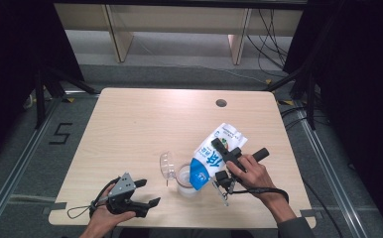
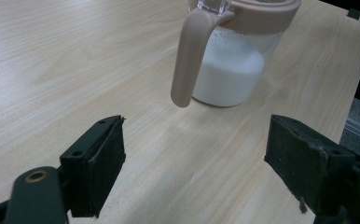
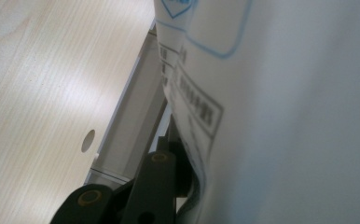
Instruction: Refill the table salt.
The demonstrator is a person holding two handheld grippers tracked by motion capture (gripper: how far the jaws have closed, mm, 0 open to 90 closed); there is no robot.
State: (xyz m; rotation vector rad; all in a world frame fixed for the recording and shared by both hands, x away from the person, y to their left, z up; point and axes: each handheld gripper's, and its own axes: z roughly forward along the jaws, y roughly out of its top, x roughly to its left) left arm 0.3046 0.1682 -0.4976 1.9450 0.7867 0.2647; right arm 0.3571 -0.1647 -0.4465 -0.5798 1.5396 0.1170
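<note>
Hiding most of right gripper (image 1: 227,159) jaws, clamped pouch (image 1: 211,156) tips over jug (image 1: 185,179); left gripper (image 1: 147,192) jaws wide

The high view looks forward and down on the whole table (image 1: 130,124) from the person's side, with the floor and shelf legs across the upper part of the frame. The left gripper view sits low and close over the tabletop, facing a jug (image 2: 231,56) at the upper centre of the frame; the high view shows this jug (image 1: 184,179) at lower centre. The right gripper view is pressed almost against a white pouch (image 3: 285,116) covering the right of its frame, the same pouch (image 1: 214,153) seen right of centre from above.
</note>
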